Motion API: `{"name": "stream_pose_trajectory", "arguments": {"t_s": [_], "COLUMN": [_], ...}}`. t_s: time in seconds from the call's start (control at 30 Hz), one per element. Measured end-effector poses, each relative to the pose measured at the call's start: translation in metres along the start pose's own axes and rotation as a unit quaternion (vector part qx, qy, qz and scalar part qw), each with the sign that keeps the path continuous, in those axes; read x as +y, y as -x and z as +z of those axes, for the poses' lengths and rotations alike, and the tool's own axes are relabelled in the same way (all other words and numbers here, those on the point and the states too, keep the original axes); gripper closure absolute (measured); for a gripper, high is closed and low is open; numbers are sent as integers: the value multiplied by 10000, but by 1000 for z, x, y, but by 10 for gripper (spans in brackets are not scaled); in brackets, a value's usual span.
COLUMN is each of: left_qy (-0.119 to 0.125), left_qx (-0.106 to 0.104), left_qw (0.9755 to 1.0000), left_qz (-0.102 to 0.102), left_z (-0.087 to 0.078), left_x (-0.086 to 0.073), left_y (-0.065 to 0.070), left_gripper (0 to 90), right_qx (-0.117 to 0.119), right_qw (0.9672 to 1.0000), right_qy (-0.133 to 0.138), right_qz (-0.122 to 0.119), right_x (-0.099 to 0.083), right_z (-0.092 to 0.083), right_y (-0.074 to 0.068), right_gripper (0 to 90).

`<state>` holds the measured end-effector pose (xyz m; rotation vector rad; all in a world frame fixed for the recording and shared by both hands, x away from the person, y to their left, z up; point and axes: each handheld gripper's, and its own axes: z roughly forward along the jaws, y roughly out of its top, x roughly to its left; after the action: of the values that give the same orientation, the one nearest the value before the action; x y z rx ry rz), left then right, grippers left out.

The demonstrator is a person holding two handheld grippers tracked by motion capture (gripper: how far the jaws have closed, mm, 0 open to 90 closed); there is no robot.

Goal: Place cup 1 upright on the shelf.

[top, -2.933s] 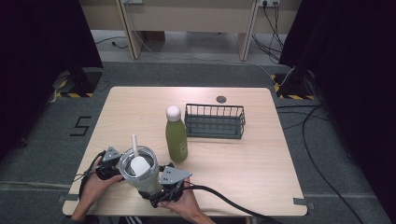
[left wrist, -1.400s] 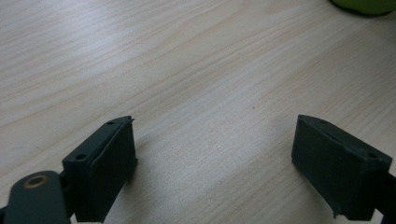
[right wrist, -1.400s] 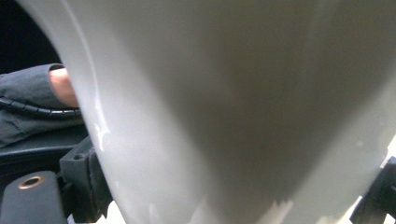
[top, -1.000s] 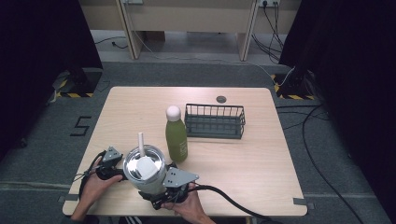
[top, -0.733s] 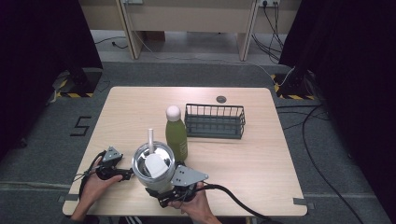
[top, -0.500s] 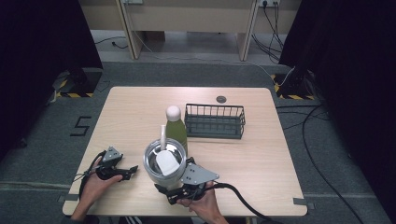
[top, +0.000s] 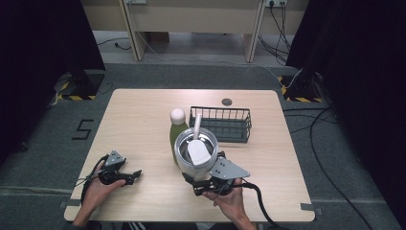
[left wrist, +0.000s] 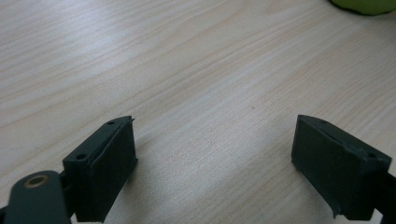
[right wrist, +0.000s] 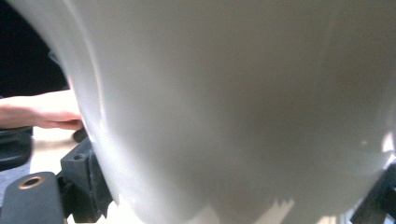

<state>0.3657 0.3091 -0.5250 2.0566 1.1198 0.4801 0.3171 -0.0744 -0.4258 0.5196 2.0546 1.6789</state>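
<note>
The right tool (top: 203, 179) gripped a white cup (top: 195, 154), standing upright, its straw (top: 197, 125) pointing up. The left tool (top: 129, 176) sat with jaws apart on the table (top: 139, 115).

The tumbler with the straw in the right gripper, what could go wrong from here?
1. The tumbler is lifted right beside the green bottle; it could knock the bottle over.
2. The right gripper grips it low down, so the tall tumbler may tilt or slip.
3. Its straw leans toward the wire basket and might snag the rim.
</note>
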Motion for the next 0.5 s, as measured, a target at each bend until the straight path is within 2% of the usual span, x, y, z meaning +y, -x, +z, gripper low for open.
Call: {"name": "stream_pose_trajectory", "arguments": {"t_s": [0.13,0.23,0.5], "left_qy": [-2,-2,-3], "left_qx": [0,0,0], "left_qw": [10000,10000,10000], "left_qz": [2,2,2], "left_z": [0,0,0], "left_x": [0,0,0], "left_y": [0,0,0], "left_gripper": [131,131,131], "right_qx": [-179,-417,-762], "right_qw": [9998,9991,9969], "right_qy": [-14,-88,-165], "right_qz": [71,29,128], "right_x": [1,2,2], "right_z": [-8,-13,-18], "right_y": [12,26,55], "right_gripper": [112,112,112]}}
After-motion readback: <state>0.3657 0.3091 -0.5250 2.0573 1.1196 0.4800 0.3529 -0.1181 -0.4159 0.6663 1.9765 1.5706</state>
